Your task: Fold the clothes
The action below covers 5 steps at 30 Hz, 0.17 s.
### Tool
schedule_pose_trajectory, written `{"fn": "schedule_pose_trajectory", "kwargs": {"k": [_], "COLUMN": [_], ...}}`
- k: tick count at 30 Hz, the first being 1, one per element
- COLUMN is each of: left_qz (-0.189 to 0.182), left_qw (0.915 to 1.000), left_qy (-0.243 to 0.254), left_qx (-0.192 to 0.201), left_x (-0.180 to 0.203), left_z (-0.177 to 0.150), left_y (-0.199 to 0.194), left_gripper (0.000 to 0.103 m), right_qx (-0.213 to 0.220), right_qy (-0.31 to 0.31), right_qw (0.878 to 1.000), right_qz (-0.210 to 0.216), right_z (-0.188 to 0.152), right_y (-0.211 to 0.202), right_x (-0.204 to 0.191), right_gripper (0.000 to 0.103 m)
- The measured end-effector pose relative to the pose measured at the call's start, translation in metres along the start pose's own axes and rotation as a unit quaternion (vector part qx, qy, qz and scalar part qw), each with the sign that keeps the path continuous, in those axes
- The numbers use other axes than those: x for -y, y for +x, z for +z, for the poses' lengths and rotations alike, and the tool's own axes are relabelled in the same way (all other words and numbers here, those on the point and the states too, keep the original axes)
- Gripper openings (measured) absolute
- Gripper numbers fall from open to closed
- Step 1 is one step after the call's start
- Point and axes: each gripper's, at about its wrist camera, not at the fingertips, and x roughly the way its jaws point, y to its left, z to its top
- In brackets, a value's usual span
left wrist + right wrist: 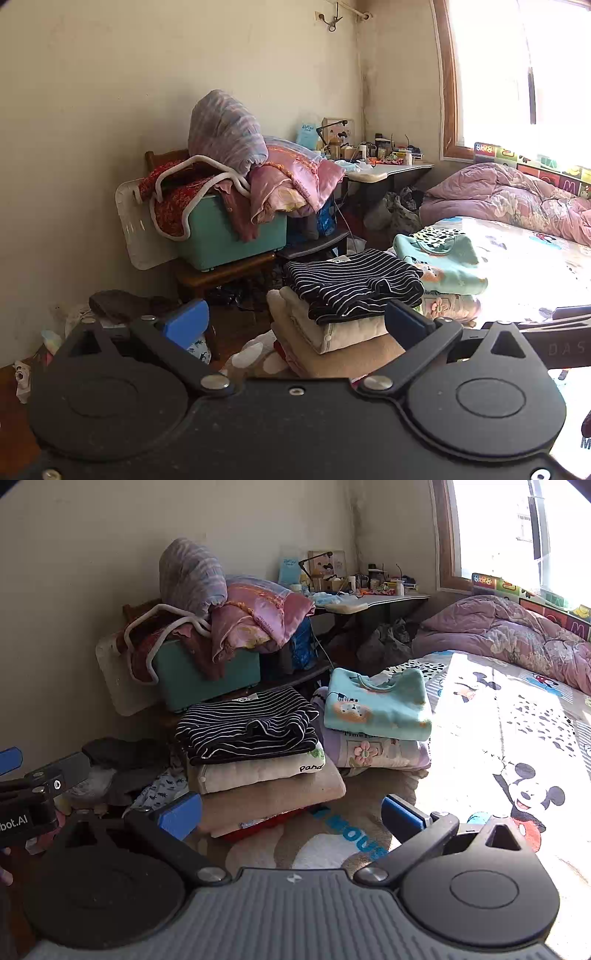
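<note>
Striped top (247, 723) folded flat atop stack.

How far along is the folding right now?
Done: two folded stacks sit on the bed, one topped by the black striped shirt, the other by the teal sweatshirt. In hand: nothing; the left gripper and right gripper are both open and empty. Left: I see no loose garment laid out for folding.
</note>
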Motion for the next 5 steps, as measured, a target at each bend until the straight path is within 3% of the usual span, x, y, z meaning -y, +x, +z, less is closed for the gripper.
{"fn": "schedule_pose_trajectory", "kwargs": {"k": [5], "left_qz": [0.005], "left_qw": [1.0], "left_qy": [-0.001], "left_qx": [0.004], "left_x": [0.0012], "left_z": [-0.001], "left_y": [-0.0002], "left_gripper": [0.103], "right_qx": [0.001], "right_qy": [0.0], "right_qw": [1.0], "right_qz": [0.002], "right_z": [-0.0004], "right_y": [0.0001], "right_x": [-0.0001], "right_gripper": [0.102]}}
